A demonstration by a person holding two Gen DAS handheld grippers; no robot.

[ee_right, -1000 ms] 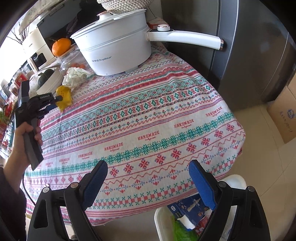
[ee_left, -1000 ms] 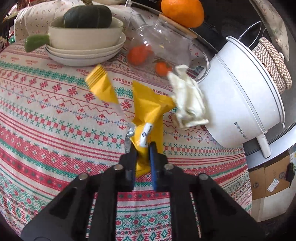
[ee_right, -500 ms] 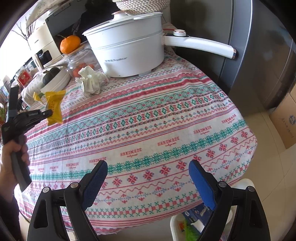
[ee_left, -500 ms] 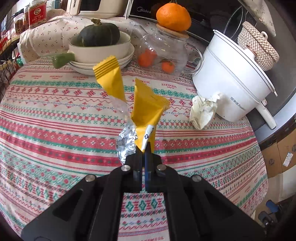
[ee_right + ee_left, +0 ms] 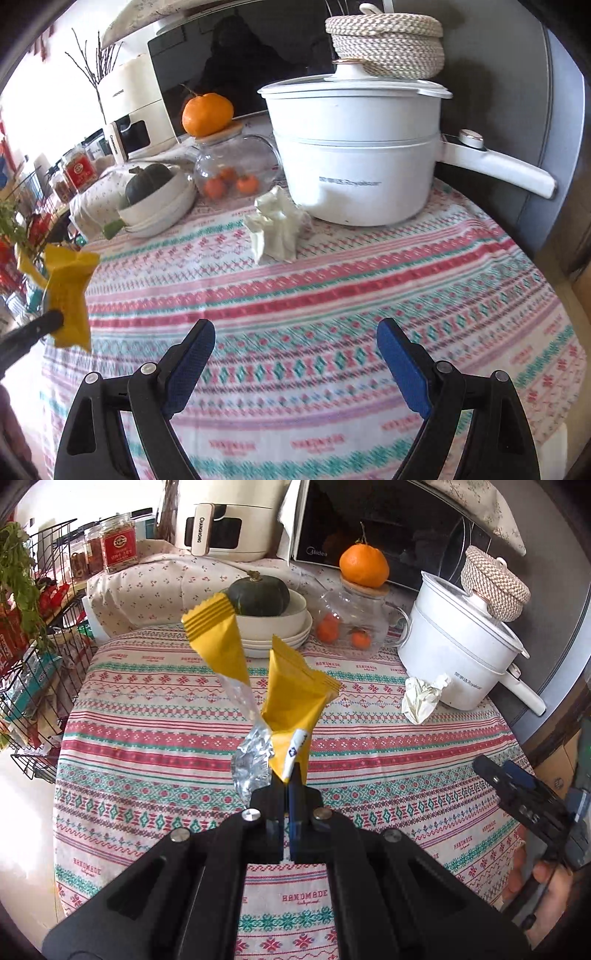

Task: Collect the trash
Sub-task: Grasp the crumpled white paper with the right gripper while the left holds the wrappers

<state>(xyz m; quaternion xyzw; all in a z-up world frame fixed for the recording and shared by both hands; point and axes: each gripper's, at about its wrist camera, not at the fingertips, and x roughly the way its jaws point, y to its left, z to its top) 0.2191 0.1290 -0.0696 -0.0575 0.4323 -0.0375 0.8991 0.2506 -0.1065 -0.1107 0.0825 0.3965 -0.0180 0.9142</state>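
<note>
My left gripper point(image 5: 287, 775) is shut on a torn yellow snack wrapper point(image 5: 291, 705) with a silver lining and holds it up above the patterned tablecloth point(image 5: 147, 746). The wrapper also shows at the left edge of the right wrist view point(image 5: 70, 295). A crumpled white tissue point(image 5: 421, 698) lies on the cloth beside the white electric pot point(image 5: 458, 653); in the right wrist view the tissue point(image 5: 277, 229) is ahead of my right gripper point(image 5: 295, 343). That gripper is open and empty above the cloth.
A glass jar of small oranges point(image 5: 232, 173) with an orange point(image 5: 207, 114) on its lid stands left of the pot point(image 5: 354, 147). Stacked bowls with a green squash point(image 5: 258, 602) sit at the back. A wire rack point(image 5: 33, 686) stands left of the table.
My left gripper has lifted the yellow wrapper off the cloth and drawn back. My right gripper has moved forward over the table toward the tissue, still open.
</note>
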